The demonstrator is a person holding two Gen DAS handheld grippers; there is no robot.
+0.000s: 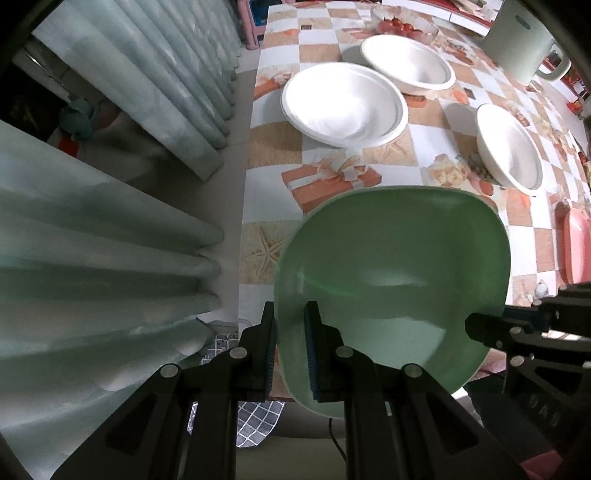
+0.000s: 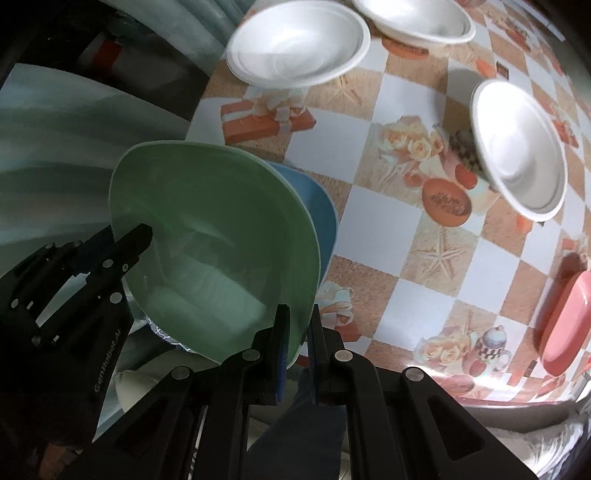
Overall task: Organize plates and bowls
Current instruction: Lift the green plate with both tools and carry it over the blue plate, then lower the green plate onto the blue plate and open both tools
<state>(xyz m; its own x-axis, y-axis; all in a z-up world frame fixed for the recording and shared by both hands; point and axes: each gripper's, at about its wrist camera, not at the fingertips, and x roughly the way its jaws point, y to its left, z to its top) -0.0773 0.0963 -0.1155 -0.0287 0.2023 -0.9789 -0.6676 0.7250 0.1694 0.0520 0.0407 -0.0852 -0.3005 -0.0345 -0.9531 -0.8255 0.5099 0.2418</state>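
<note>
A: Green plate, held tilted above the near edge of the counter, both grippers on its rim. Who has which side?

B: The left gripper is pinching the plate's left rim, one pad inside the dish and one outside. The right gripper is pressed onto the opposite, near rim, with the green edge between its blue pads. In the right wrist view the left gripper shows at the plate's far-left edge.

A: Is anything under the green one?

B: A blue plate sits just behind it, its edge peeking out on the right. It seems to run into the right gripper's grip too, but I cannot tell for sure.

A: And the rest of the counter?

B: Three white bowls stand on the checked cloth, well apart from the held plates: one far left, one behind it, touching or just beside it, and one to the right. A pink dish lies at the near right. At the far end stand a glass bowl with something red in it and a pale green jug. Curtains hang to the left of the counter.
</note>
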